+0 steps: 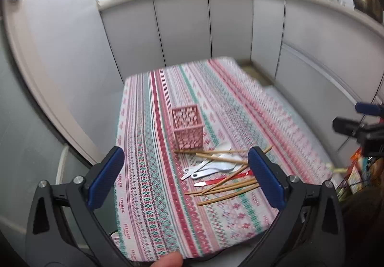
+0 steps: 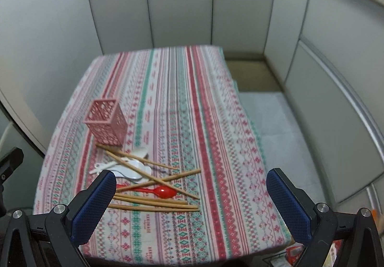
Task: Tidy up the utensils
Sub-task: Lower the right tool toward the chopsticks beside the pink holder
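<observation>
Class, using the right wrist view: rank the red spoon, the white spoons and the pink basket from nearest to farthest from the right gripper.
1. Red spoon: just ahead of the right gripper, among the chopsticks.
2. White spoons: farther back, to the left.
3. Pink basket: farthest, upright behind the pile on the left.

Both grippers share one build. The left gripper (image 1: 186,163) has two black plastic arms, each ending in a long blue pad (image 1: 106,178) with a fine cross-hatched grip. Round silver screws (image 1: 78,179) sit at the arm joints, and the outer links carry narrow triangular cut-outs. A fingertip (image 1: 169,260) shows at the bottom edge of the left view. The right gripper (image 2: 191,185) has the same black arms, blue textured pads (image 2: 288,204) and silver screws (image 2: 322,208).
</observation>
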`<control>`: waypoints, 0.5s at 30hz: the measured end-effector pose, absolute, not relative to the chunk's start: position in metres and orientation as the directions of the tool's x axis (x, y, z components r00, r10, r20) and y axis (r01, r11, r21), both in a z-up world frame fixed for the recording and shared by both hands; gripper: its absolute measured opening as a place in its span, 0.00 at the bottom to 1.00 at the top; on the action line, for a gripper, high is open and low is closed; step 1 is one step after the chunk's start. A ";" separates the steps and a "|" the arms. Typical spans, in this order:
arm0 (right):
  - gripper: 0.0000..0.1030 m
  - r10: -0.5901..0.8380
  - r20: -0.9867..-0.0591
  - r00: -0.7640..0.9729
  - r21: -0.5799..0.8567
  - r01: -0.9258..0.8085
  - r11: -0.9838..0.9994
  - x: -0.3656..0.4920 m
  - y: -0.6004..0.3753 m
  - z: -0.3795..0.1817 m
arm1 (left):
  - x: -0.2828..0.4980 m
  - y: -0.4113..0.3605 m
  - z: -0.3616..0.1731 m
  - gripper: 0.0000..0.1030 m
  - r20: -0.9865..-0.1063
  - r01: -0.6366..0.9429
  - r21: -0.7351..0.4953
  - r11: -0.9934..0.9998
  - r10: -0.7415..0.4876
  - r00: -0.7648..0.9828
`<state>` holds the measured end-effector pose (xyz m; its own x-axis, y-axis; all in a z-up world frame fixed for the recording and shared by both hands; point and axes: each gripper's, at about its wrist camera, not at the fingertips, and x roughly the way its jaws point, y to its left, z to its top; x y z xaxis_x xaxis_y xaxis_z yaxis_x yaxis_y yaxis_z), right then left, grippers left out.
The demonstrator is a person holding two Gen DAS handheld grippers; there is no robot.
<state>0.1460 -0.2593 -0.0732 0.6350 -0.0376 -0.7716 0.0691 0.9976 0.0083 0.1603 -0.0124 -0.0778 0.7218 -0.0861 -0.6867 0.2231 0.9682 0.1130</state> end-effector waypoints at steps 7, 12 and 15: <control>1.00 0.015 -0.841 0.541 0.030 0.018 0.999 0.202 -0.263 -0.115 | 0.228 0.006 -0.138 0.81 -0.851 0.185 -0.122 0.975 -0.199 0.487; 1.00 0.032 -0.870 0.492 0.027 -0.016 1.000 0.232 -0.257 -0.143 | 0.257 0.003 -0.194 0.62 -0.886 0.102 -0.214 0.972 -0.237 0.399; 0.99 0.034 -0.895 0.444 0.020 -0.037 0.999 0.246 -0.258 -0.168 | 0.268 0.003 -0.223 0.60 -0.889 0.020 -0.288 0.957 -0.275 0.367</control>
<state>0.2456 -0.2575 -0.1684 0.4443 0.0344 -0.8952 -0.0368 0.9991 0.0202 0.2678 0.0031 -0.2227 0.3670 -0.2752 -0.8886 0.0205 0.9574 -0.2881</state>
